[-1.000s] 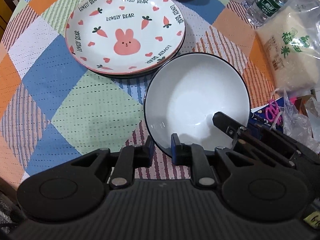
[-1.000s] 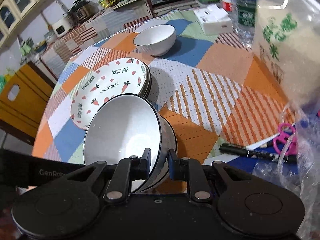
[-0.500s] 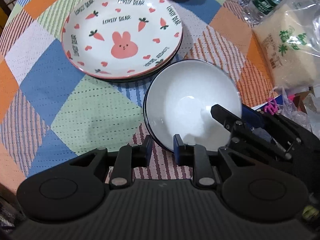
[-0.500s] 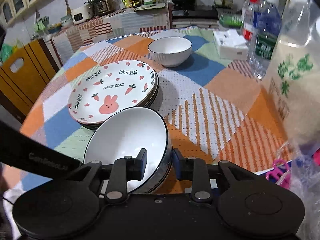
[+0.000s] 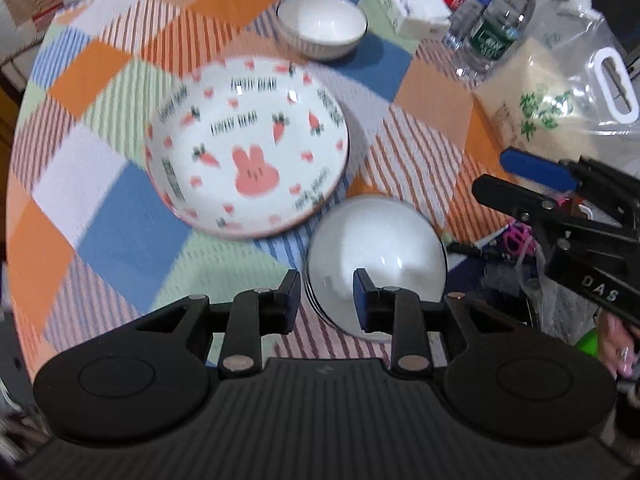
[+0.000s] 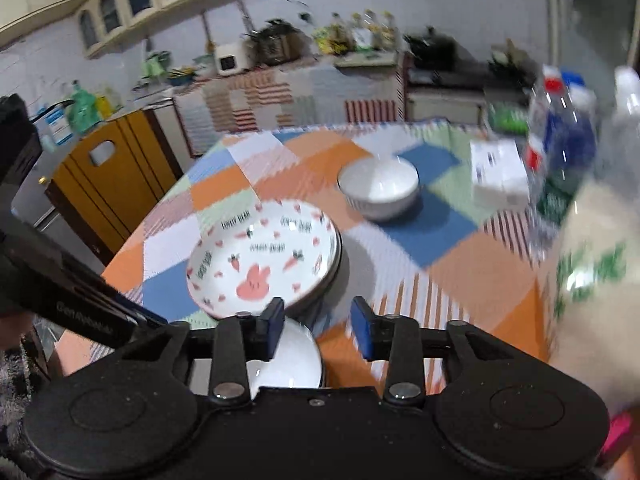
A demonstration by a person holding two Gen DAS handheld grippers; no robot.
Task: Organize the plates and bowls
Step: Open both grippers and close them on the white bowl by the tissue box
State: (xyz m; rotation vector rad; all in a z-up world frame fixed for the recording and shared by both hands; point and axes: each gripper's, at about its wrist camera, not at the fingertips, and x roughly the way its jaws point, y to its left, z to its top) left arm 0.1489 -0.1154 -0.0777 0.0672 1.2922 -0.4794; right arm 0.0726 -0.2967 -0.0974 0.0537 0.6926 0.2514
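A stack of white bowls with black rims [image 5: 376, 256] stands on the patchwork tablecloth, right beside a stack of bunny-and-carrot plates [image 5: 248, 160]. My left gripper [image 5: 326, 296] hovers above the stack's near rim. Its jaws are opening and the pads touch nothing. My right gripper [image 5: 516, 182] hangs to the right of the bowls, also lifted off. In the right wrist view its jaws [image 6: 318, 320] are opening over the bowl stack [image 6: 288, 360], with nothing held. The plates [image 6: 264, 260] lie just beyond. A single ribbed white bowl [image 5: 322, 24] sits at the far side.
A rice bag [image 5: 540, 92], water bottles [image 5: 492, 28] and a tissue box [image 5: 412, 12] crowd the far right. Pink scissors [image 5: 518, 240] and a pen [image 5: 472, 250] lie right of the bowls. A wooden chair [image 6: 108, 184] stands left of the table.
Both grippers have let go of the tilted bowl, opened and risen. The bowl now rests level on the stack. The right gripper has rolled upright and sees more of the room.
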